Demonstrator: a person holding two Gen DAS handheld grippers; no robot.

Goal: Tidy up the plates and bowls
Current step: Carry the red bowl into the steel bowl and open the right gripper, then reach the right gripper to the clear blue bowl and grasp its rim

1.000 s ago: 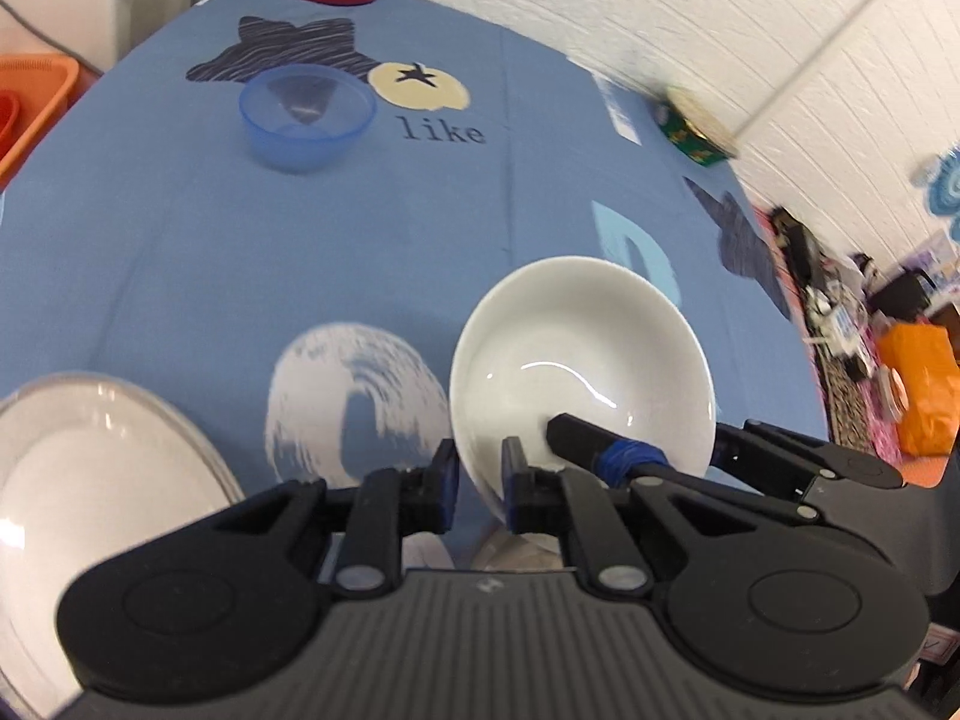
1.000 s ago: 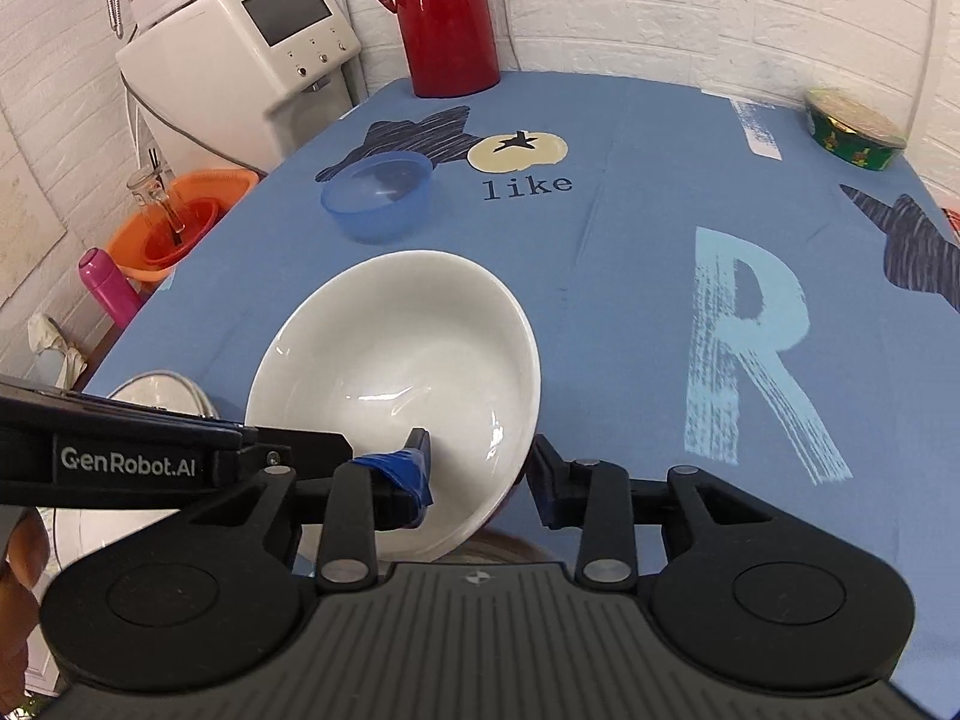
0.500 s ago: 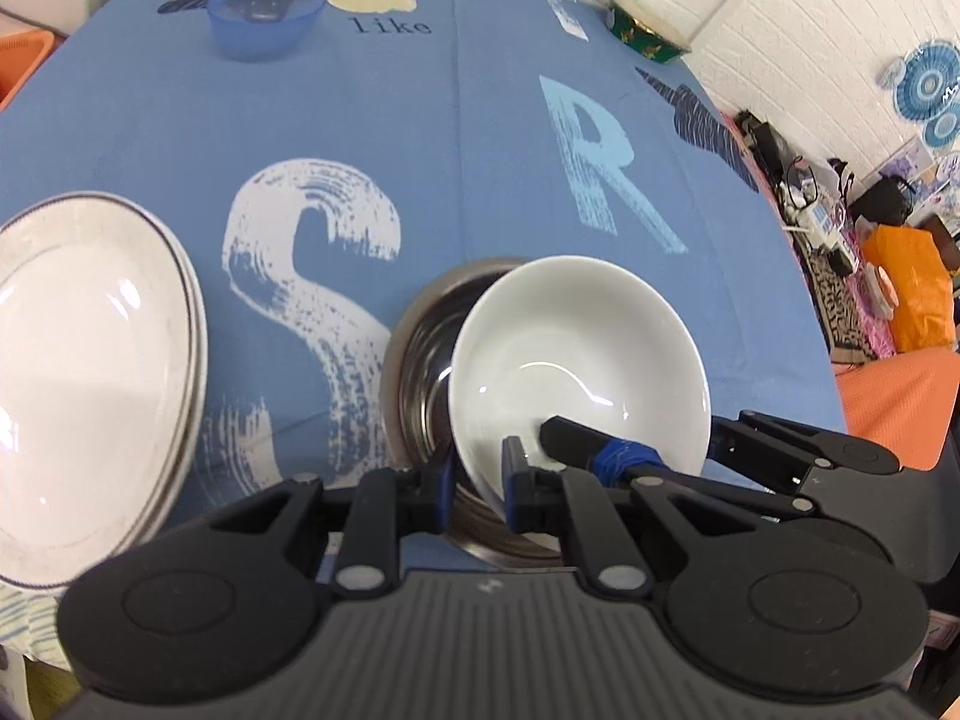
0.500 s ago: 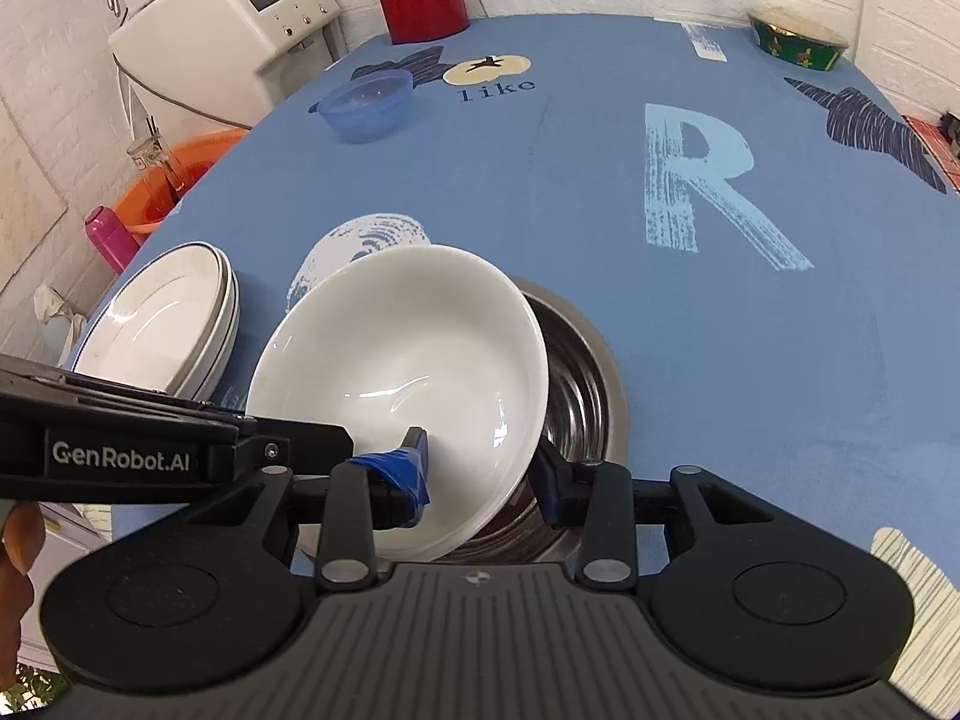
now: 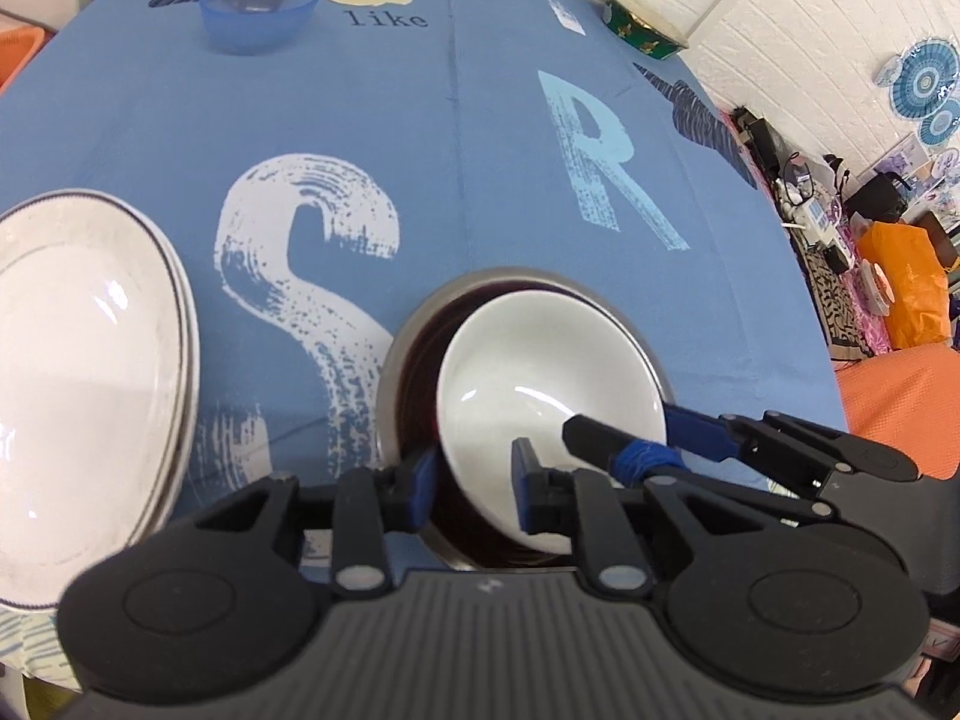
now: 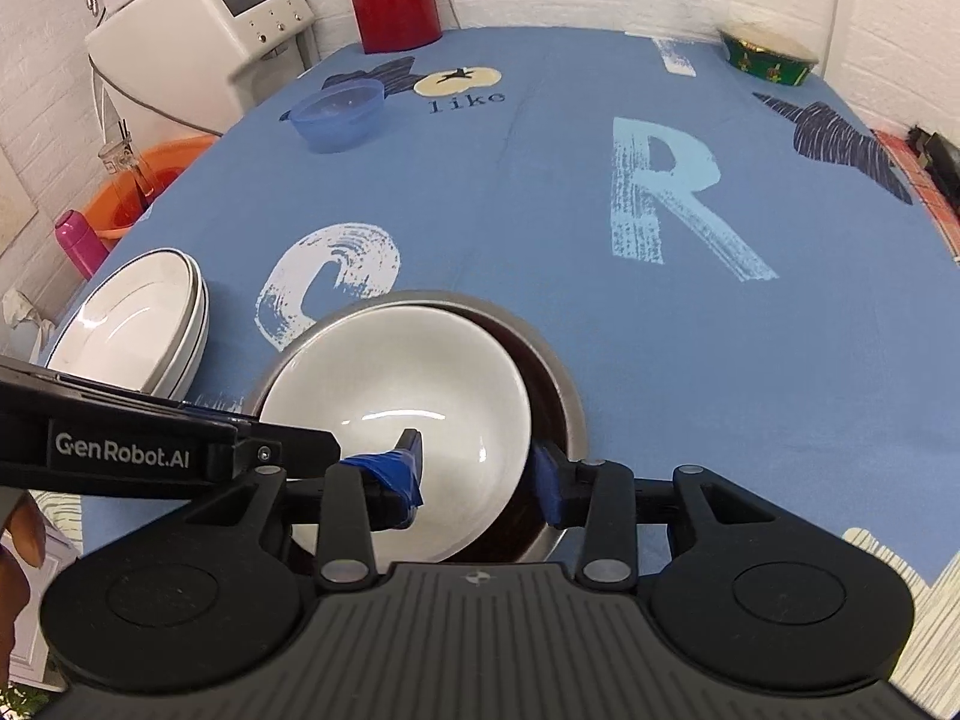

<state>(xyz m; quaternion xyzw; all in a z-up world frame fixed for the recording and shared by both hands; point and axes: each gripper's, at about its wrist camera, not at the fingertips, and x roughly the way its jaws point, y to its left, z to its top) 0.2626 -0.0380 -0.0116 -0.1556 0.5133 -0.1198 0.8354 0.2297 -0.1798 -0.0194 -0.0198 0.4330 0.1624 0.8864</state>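
Near the table's front edge, both grippers, part-open, loosely straddled a glossy white bowl's rim inside a round steel bowl.

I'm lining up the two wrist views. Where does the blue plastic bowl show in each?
Left wrist view: blue plastic bowl at top left, beside the "like" print.
Right wrist view: blue plastic bowl upper left, left of the same print.
Shared landmark: the light-blue letter R.

glossy white bowl, brushed metal basin, matt cloth
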